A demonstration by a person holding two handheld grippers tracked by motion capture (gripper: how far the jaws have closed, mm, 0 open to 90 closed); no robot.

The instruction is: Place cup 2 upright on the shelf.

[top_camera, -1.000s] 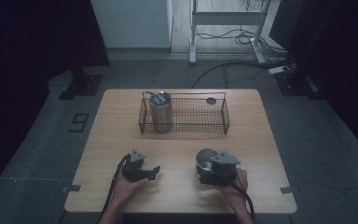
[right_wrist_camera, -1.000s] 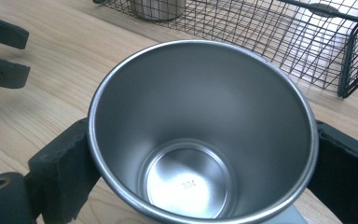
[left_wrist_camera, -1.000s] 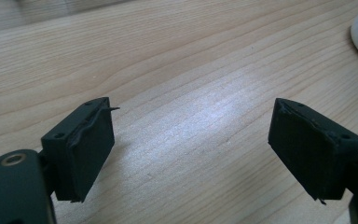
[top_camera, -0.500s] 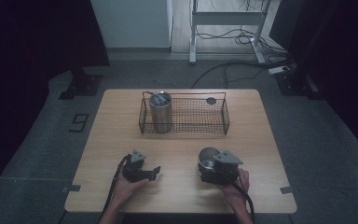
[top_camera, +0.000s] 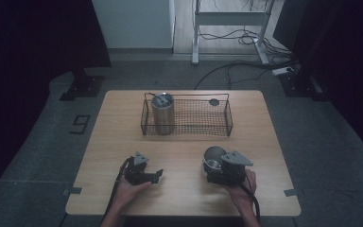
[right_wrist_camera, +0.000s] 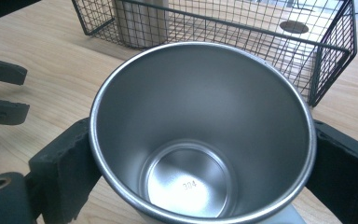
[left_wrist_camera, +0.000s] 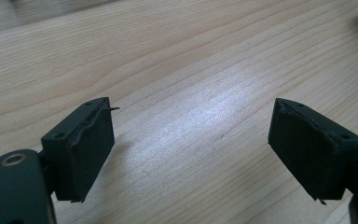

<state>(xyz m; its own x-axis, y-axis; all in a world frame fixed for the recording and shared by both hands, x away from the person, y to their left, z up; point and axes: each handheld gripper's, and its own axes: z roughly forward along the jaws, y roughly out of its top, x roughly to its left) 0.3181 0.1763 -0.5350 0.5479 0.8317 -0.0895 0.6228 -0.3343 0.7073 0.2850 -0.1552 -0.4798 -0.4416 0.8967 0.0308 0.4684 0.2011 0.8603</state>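
Slippage is the chief hazard: the polished, tapered stainless-steel cup (right_wrist_camera: pixel 200 135) is clamped between the two black jaws of the right gripper (right_wrist_camera: pixel 200 163) just below its rim, and smooth flared walls could let it ride up or tilt out if the squeeze slackens. A second hazard is collision with the black wire mesh basket (top_camera: pixel 227 124), which stands near, beyond the cup, and already holds a tall cylindrical steel canister (top_camera: pixel 163 113) in its left end. The cup sits at the near right of the light wooden table (top_camera: pixel 123 127), mouth upward. Right hand (top_camera: pixel 241 189) low, gripper pointing forward. Left gripper (top_camera: pixel 158 174) rests near the table's front left, jaws spread wide and holding nothing
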